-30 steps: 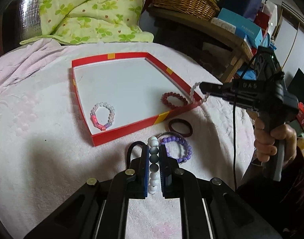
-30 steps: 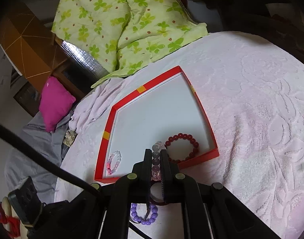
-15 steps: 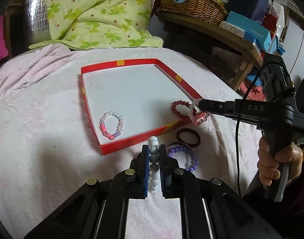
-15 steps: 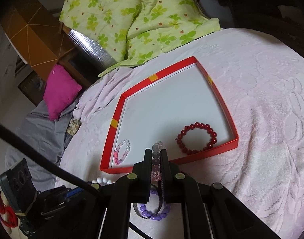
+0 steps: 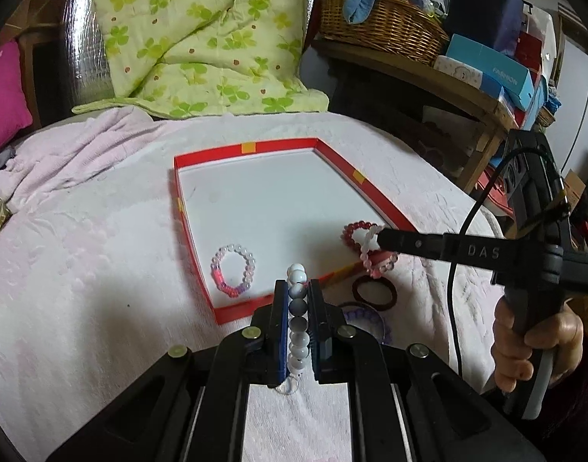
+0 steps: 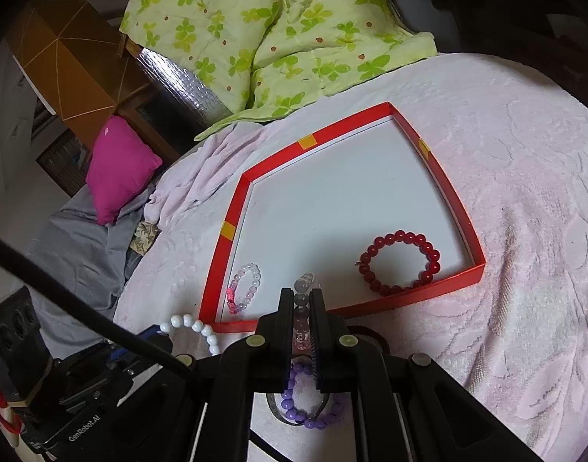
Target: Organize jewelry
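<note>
Both hand-held grippers hold bracelets by the red tray

My left hand-held gripper (image 5: 297,308) is clenched on the white-grey bracelet (image 5: 297,300) just short of the red tray (image 5: 232,313); my right hand-held gripper (image 6: 304,319) clamps the pink-clear bracelet (image 6: 302,308) over the tray's near wall. Inside lie the red bracelet (image 6: 400,263) and pastel bracelet (image 5: 233,272).

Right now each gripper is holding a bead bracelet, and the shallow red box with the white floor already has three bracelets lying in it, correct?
Not quite: the shallow red box holds two, a dark red bead bracelet and a pale pink and white bead bracelet, as the right wrist view shows. Each gripper is indeed holding a bracelet.
</note>
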Available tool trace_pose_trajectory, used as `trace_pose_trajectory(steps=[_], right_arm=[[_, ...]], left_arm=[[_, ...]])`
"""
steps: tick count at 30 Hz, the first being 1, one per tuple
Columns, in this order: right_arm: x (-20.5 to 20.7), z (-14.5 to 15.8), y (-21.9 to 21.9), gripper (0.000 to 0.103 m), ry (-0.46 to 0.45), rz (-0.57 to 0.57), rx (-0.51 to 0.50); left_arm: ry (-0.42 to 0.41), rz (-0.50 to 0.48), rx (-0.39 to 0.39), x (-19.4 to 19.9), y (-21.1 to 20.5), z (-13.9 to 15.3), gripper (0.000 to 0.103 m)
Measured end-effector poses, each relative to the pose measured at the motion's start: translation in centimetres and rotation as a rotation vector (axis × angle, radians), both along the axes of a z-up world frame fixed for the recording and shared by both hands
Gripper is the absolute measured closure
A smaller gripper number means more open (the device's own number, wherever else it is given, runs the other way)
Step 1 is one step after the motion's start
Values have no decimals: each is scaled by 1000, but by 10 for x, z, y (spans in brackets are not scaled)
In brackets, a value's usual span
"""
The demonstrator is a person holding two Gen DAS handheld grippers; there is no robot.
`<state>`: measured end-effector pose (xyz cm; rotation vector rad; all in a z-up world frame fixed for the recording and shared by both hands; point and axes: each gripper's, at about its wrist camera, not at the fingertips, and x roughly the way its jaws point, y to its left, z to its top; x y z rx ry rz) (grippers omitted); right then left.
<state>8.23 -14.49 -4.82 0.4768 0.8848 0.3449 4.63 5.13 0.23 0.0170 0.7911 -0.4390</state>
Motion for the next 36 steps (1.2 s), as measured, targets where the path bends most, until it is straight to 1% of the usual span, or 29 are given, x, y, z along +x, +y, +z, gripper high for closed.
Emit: trace_pose_trajectory(steps=[13,18,23,29,33,36], right_arm=[[11,3,3,94,-14,-2,8],[19,4,-2,94,-19,-19,22],[29,4,-4,94,-25,-28,26],[42,4,-5,94,-34,-34,17],[54,-1,-7,94,-27,-53,22],[64,-4,-9,94,-21,-65,38]], left_arm=[[-73,30,43,11,-16,16,93],[-92,54,68,19,-22,19,93],[-108,82,110,28,-29,18,93],[-114,112,153,42,-35,12,93],[-104,121,166,53,-40,7,93],[-93,118,162,65,-45,5,93]])
